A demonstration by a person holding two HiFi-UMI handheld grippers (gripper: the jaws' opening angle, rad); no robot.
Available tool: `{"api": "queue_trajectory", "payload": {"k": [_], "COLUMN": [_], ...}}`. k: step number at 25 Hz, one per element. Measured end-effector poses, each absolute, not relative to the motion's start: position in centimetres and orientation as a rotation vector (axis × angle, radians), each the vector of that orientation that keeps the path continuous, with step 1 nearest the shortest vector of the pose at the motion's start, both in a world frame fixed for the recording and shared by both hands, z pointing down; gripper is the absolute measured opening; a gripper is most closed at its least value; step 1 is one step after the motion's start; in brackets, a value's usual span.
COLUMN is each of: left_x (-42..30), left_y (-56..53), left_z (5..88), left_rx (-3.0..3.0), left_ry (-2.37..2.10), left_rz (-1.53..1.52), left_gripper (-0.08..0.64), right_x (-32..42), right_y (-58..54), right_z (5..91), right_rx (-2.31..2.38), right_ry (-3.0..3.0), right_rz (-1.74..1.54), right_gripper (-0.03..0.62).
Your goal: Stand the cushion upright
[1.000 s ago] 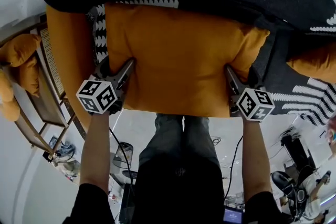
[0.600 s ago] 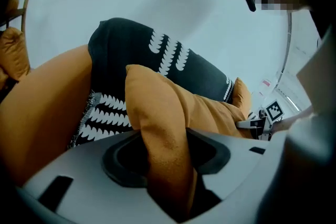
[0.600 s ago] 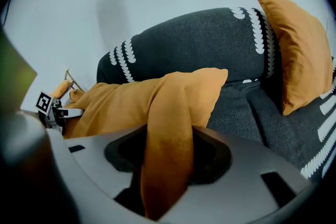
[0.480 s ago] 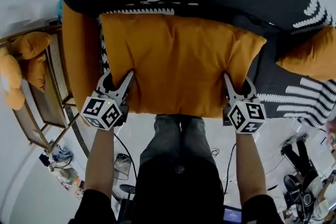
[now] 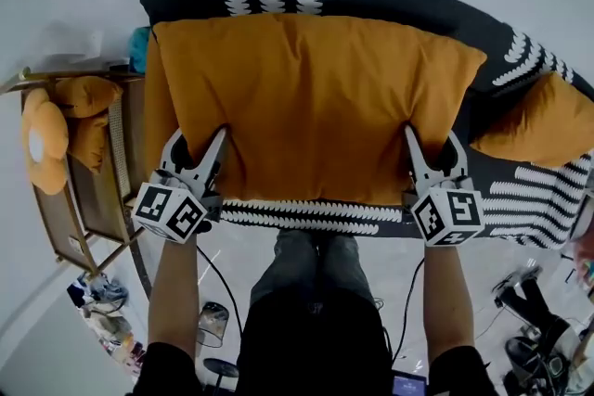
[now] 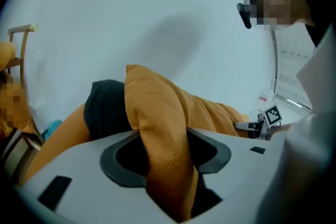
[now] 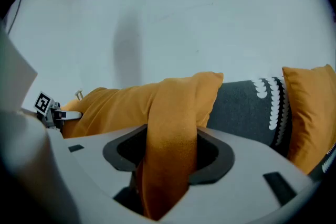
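1. Nearest the person, the left gripper [image 5: 198,144] is clamped on the lower left corner of the orange cushion [image 5: 316,107]. In the left gripper view a thick fold of the fabric [image 6: 157,113] fills the gap between the jaws, which have just been closing onto it.
2. The right gripper [image 5: 432,144] likewise pinches the lower right corner. A fold of cushion [image 7: 173,107] is squeezed between its jaws, which have just closed in and then eased very slightly.
3. The cushion's long axis runs left to right, spanning the gap between the two grippers. It reaches up and away from both of them, so neither hand is the nearer and the load looks evenly shared.
4. Its lower edge hangs just behind the front edge of the sofa [image 5: 306,216]. I cannot tell whether that edge touches the seat.
5. Its broad face is turned towards the head view and its top edge lies close to the sofa's back edge, covering most of the dark patterned backrest.
6. My judgement: the coming move depends on the bottom edge settling on the seat while the top leans back against the backrest.
7. A second orange cushion [image 5: 538,125] sits towards the sofa's right end, apart from the held one.
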State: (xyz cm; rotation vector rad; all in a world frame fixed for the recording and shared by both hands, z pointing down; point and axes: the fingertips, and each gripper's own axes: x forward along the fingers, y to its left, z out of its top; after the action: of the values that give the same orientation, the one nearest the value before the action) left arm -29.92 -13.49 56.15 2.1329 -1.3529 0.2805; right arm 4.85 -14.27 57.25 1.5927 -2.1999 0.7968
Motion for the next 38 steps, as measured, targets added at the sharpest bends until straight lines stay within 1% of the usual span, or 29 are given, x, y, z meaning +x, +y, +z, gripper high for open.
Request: {"api": "queue_trajectory", "payload": {"k": [5,9,13,17,20,26,28,32,38], "left_x": [-29.9,-29.9,-29.4,-30.0,-30.5,-30.3,-30.4,-30.5,-31.5], "left_y": [-17.5,-20.4,-22.1,-23.3,-23.6,-22.7,-22.4,-22.2,-21.1], "left_z": [52.8,52.3,54.1,56.6,59.4,64.2,65.6,65.6,65.7], "left_rx": [2.224,2.291,2.277,2.253,2.211,2.151,2.126,2.117,2.059], "left_ry": [-1.377,-1.4,-1.386,-1.355,-1.354,-1.359,-1.369,-1.384,-1.442], "left_rz": [0.224,0.172,0.192,0.233,0.319,0.519,0.547,0.535,0.539], "left_gripper": [0.253,0.259,0.268,0.298,0.322,0.342,0.35,0.359,0.377], "right_x": [5.3,5.6,6.1,6.0,5.2,5.6,5.7,5.8,5.9], "right_y": [-17.9,-20.7,-22.1,-22.4,-22.2,-20.3,-19.8,-20.0,-19.5], "right_z": [53.8,53.3,55.0,57.0,59.3,64.0,66.0,66.2,66.3], "right_rx": [1.663,1.72,1.768,1.789,1.775,1.745,1.741,1.737,1.728], "right_ry": [-2.273,-2.314,-2.24,-2.215,-2.16,-2.028,-2.005,-1.964,-1.904], "right_rz": [0.688,0.579,0.585,0.579,0.598,0.655,0.685,0.709,0.663], "right_gripper": [0.256,0.264,0.273,0.312,0.323,0.342,0.36,0.368,0.377]}}
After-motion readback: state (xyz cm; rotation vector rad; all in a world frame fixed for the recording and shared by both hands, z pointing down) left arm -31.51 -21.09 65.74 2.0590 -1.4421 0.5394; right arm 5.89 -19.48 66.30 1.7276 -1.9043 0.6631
